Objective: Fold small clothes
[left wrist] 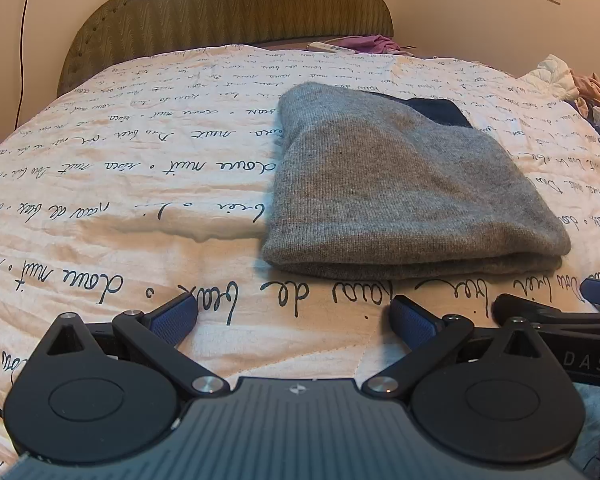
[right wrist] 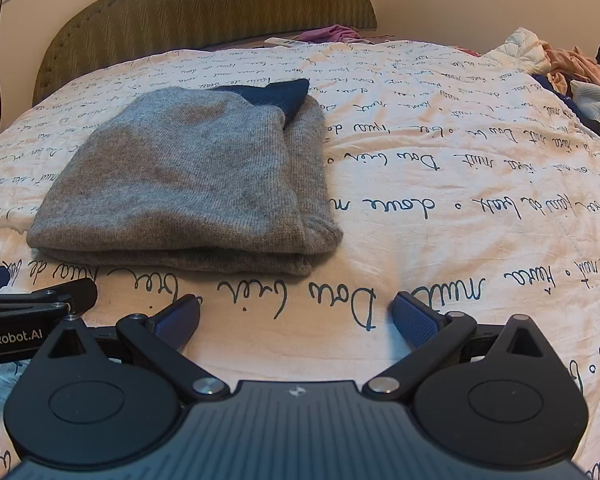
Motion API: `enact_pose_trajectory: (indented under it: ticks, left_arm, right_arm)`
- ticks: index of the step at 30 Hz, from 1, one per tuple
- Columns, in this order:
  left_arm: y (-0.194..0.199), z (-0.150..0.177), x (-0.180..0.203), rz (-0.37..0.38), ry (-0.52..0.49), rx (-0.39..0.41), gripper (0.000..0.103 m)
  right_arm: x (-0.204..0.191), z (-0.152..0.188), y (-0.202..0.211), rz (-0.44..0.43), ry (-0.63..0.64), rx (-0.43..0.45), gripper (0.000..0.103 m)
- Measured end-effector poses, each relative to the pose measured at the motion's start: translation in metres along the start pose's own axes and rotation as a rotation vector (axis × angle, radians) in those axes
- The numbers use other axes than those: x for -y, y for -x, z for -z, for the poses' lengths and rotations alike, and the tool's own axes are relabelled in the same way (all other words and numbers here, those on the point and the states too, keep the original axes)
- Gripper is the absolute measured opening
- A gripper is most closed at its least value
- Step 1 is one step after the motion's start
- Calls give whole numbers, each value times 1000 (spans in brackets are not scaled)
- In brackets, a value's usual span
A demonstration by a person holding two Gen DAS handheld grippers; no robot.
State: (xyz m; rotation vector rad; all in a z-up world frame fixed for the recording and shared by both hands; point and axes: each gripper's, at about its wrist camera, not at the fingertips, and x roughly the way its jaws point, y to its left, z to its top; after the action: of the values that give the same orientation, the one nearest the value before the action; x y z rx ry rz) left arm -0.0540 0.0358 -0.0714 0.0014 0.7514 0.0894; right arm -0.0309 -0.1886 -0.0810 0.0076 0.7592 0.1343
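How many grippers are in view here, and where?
2. The left gripper is open over the printed quilt, in front of the folded grey sweater; the right gripper is open beside it.

Both cameras sit low over the bed [left wrist: 120,208], each looking forward along its own open jaws toward the headboard [left wrist: 228,8]. The left wrist view has the folded grey sweater [left wrist: 404,184] close ahead and to its right; the right wrist view has it close ahead, to its left. Both views share sweater, bedspread and headboard, and each catches the other gripper at its edge.
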Motion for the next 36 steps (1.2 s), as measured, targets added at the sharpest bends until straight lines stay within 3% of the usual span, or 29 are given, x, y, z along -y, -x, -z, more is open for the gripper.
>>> enact_pose_trajectory:
  ticks: [36]
  left_arm:
    - [-2, -4, -1, -1, 4, -23, 103]
  right_arm:
    - [1, -3, -1, -3, 4, -20, 103]
